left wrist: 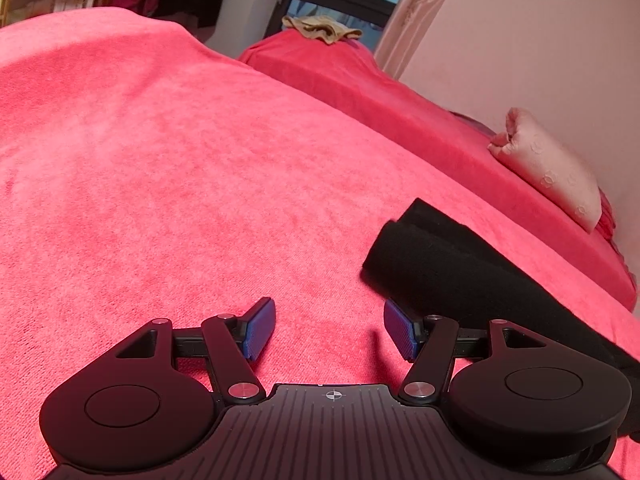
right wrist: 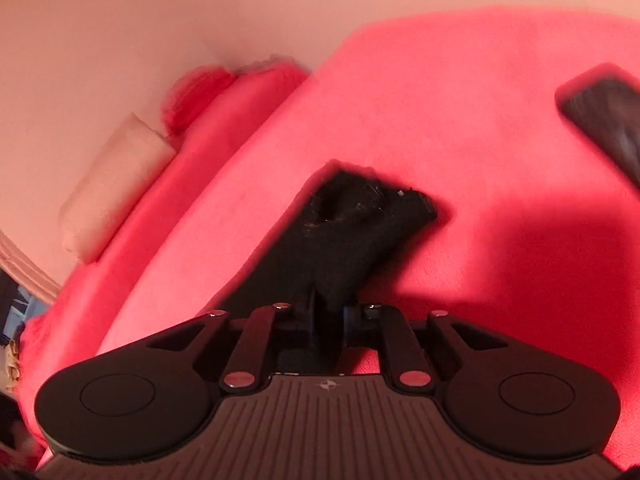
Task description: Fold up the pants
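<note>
A bed under a red plush blanket (left wrist: 160, 160) carries the black fabric pants (left wrist: 460, 264). The right gripper (right wrist: 326, 308) pinches their end; it may slip. The left gripper (left wrist: 328, 328) gapes empty beside them.

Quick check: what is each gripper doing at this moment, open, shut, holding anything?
Left gripper: open, holding nothing, above the red terry bed cover.
Right gripper: shut on the black knit fabric pants.
</note>
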`<state>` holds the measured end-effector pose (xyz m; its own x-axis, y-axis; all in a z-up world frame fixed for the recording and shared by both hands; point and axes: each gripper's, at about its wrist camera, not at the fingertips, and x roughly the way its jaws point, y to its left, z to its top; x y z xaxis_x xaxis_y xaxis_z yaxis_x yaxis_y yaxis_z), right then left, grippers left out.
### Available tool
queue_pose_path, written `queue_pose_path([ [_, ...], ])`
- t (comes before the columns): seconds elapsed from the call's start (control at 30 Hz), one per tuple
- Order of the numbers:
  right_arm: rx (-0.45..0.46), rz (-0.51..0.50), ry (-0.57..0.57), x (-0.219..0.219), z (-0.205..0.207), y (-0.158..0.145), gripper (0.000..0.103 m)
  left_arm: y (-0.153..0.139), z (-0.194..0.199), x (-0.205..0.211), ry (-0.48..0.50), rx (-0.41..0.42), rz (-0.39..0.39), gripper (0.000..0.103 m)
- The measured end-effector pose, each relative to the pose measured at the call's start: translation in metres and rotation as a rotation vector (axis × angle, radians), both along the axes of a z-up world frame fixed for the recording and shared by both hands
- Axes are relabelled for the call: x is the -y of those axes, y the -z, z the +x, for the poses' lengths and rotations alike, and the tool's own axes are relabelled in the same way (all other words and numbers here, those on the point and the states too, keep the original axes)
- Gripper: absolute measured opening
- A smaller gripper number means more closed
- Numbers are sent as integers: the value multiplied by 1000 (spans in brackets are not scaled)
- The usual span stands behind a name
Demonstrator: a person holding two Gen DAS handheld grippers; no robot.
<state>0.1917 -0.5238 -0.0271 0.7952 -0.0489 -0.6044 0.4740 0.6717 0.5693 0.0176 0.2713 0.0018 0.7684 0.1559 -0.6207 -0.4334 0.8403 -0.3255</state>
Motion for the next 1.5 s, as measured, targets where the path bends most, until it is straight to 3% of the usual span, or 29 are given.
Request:
queue_pose_path([
  [0.07,-9,-139,36,-10,-13,-19,55,-2,-2,1,10,14,2,103],
  [0.13,28,-321,18,-35,-32,-40,60,-4,-3,3,27,25,9,103],
  [0.17,48,-403,-43,-51,-34,-49,60,-5,-2,7,38,28,20,103],
  [0.27,149,-526,-406,-116,-30,-64,62,-8,0,15,68,31,52,103],
  [0.37,239,-559,-828,-195,-20,-60,66,-9,1,21,83,31,82,103],
  [0.43,255,-592,-1004,-248,-6,-52,66,-9,0,22,87,39,84,103],
  [0.53,250,-597,-1183,-310,14,-36,66,-9,0,19,87,43,73,103],
  [0.6,236,-601,-1234,-336,28,-27,66,-7,0,17,84,39,65,103],
  [0.7,181,-536,-1287,-353,25,-18,65,-7,0,16,87,39,58,103],
  [0.77,140,-455,-1380,-352,7,-19,39,-7,0,16,91,42,61,103],
  [0.8,151,-451,-1441,-349,-4,-23,36,-8,-1,17,96,46,63,103],
  [0.9,207,-569,-1611,-342,-61,-32,44,-11,-1,20,113,58,71,103],
  [0.93,194,-590,-1654,-339,-75,-33,51,-11,-1,22,120,61,75,103],
  [0.97,173,-609,-1696,-335,-87,-33,51,-12,0,24,126,61,82,103],
  [1.1,244,-677,-1653,-330,-100,-47,54,-13,2,31,146,57,112,103],
  [1.17,296,-639,-1539,-333,-80,-62,76,-15,1,33,148,64,120,103],
  [1.23,314,-585,-1426,-334,-54,-65,84,-18,1,34,158,72,109,103],
  [1.4,244,-396,-1374,-350,8,-53,84,-30,6,42,190,79,141,103],
  [1.43,227,-382,-1375,-358,16,-49,81,-33,8,44,199,84,145,103],
  [1.5,195,-391,-1401,-372,21,-38,67,-41,14,48,225,97,152,103],
])
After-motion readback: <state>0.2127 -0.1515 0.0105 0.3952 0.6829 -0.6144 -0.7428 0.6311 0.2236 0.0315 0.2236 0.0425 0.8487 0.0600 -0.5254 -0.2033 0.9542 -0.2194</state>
